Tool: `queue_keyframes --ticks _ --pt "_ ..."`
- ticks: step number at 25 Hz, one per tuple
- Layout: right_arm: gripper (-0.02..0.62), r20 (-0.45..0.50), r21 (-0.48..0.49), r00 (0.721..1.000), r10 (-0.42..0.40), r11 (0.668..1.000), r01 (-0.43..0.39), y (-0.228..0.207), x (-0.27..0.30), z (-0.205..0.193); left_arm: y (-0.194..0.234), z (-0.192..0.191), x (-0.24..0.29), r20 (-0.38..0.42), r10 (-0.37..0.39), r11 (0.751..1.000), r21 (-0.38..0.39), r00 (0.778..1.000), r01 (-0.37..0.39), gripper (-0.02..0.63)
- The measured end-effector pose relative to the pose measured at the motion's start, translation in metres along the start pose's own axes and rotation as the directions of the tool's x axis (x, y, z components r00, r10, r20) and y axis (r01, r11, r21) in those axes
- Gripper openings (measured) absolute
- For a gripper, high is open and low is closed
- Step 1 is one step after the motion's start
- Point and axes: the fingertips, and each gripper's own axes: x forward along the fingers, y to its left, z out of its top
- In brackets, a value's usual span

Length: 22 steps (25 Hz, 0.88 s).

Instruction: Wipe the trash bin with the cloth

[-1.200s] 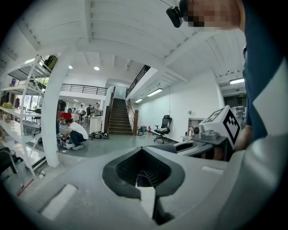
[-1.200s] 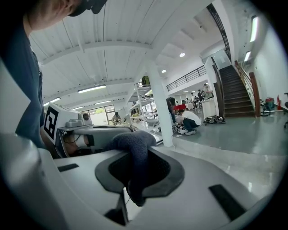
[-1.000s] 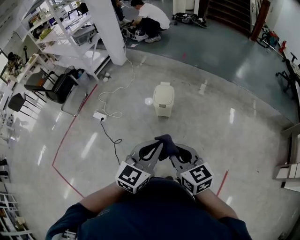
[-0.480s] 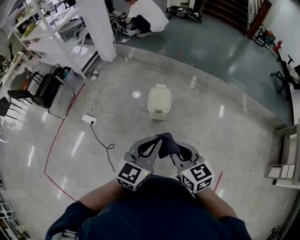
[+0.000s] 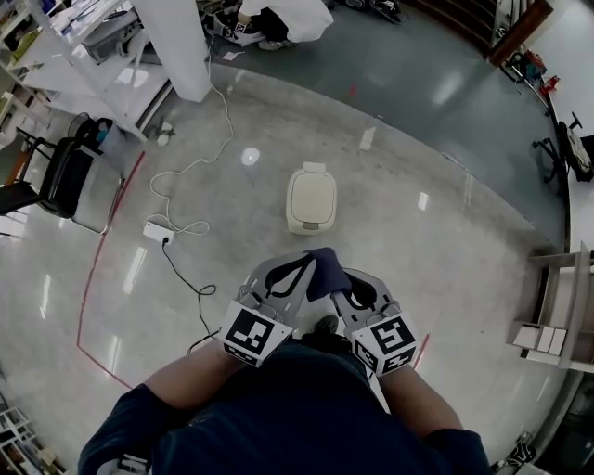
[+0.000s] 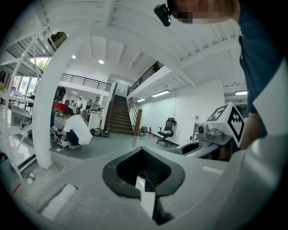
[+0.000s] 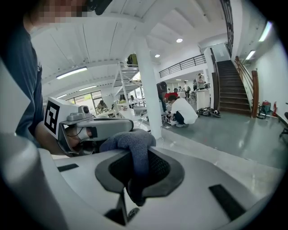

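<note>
A cream trash bin (image 5: 311,198) with its lid shut stands on the shiny floor a short way ahead of both grippers. I hold the grippers close to my chest, side by side. My right gripper (image 5: 336,281) is shut on a dark blue cloth (image 5: 325,270). In the right gripper view the cloth (image 7: 133,146) bunches out above the jaws of that gripper (image 7: 134,182). My left gripper (image 5: 295,276) sits just left of the cloth. Its jaws meet with nothing between them in the left gripper view (image 6: 144,179).
A white power strip (image 5: 153,230) and its cable lie on the floor at the left, beside a red tape line (image 5: 88,269). A black chair (image 5: 65,172), a white pillar (image 5: 176,42) and shelving stand at far left. A person (image 5: 283,17) crouches at the back. A low shelf (image 5: 548,334) is at right.
The bin has come nearer, from well ahead to just in front of the grippers. Both grippers keep the same pose, with the cloth still in the right one.
</note>
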Motion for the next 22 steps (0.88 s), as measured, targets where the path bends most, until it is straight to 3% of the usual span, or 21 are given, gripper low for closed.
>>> queue_keyframes --ticks 6,13,22 --pt "0.055 -0.021 0.007 0.997 0.08 0.997 -0.079 -0.036 0.035 -0.002 0.03 -0.012 0.038 -0.038 0.074 0.997 -0.011 0.997 -0.075 -0.003" --pt "0.055 -0.021 0.005 0.986 0.164 0.986 -0.164 -0.094 0.037 0.008 0.028 -0.004 0.087 -0.067 0.172 0.985 -0.012 0.983 -0.173 -0.003" --pt "0.055 -0.025 -0.009 0.988 0.149 0.989 -0.149 -0.163 0.079 -0.003 0.056 -0.026 0.133 -0.052 0.24 0.969 -0.054 0.969 -0.243 -0.003"
